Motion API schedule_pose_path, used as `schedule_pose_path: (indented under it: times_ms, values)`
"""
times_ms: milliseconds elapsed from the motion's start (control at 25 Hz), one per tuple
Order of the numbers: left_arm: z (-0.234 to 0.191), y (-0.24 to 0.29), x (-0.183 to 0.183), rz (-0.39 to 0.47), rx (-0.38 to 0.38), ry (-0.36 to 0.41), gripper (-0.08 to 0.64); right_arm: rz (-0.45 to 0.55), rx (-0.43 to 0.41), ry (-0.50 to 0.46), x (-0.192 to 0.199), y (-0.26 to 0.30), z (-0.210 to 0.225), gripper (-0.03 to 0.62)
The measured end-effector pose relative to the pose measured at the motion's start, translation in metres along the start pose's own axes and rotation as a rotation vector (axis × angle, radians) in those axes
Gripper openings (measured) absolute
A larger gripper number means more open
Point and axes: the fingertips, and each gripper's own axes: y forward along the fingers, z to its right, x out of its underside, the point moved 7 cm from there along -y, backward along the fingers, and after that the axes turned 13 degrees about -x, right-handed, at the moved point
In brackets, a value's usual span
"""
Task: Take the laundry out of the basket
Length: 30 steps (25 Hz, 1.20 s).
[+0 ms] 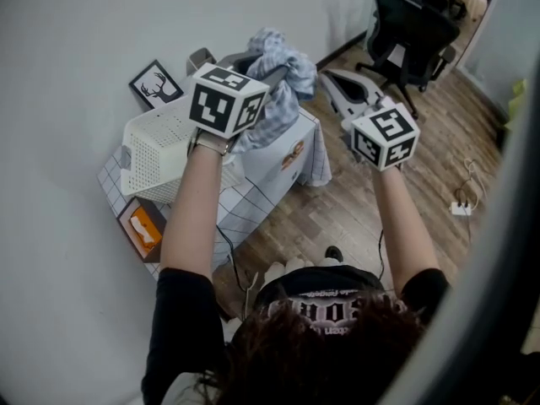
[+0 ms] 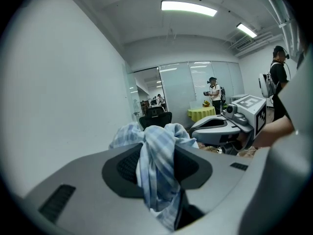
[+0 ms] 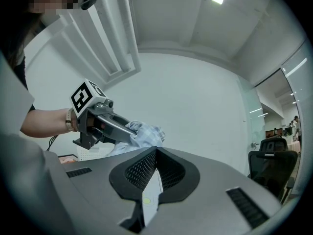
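Blue-checked garment (image 1: pixel 278 70), clenched in the jaws of your left gripper (image 2: pixel 157 153): carry it clear of the basket (image 1: pixel 156 146); right gripper (image 3: pixel 155 153) jaws closed, empty.

Counts: 2 hand-held grippers – left hand-held gripper (image 1: pixel 274 76), right hand-held gripper (image 1: pixel 331 80). 1 worktop (image 1: pixel 245 201), left. 1 white basket (image 1: pixel 156 146) on it. 1 blue checked cloth (image 1: pixel 285 62). 1 framed deer picture (image 1: pixel 156 84), far left. 1 orange box (image 1: pixel 142 229), near left. 1 black office chair (image 1: pixel 413 32), far right. 1 power strip (image 1: pixel 461 208) on the floor (image 1: pixel 371 218), right.
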Motion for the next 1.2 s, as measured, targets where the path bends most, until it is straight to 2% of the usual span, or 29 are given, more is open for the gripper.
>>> schedule_pose_path:
  times_ms: [200,480,960,1200]
  values:
    - [0.019,0.015,-0.003,0.019,0.006,-0.017,0.147,-0.002,0.015,0.014,0.007,-0.021,0.019,0.028]
    - [0.046,0.036,0.014,0.010,0.021,-0.010,0.147,-0.007,0.026,0.040,0.021,-0.040,0.040,0.028]
    - [0.084,0.066,0.042,0.033,-0.017,-0.116,0.147,-0.015,0.019,0.078,0.044,-0.059,0.064,0.028]
    - [0.098,0.074,0.056,0.024,-0.049,-0.141,0.147,-0.021,0.005,0.090,0.052,-0.060,0.071,0.028]
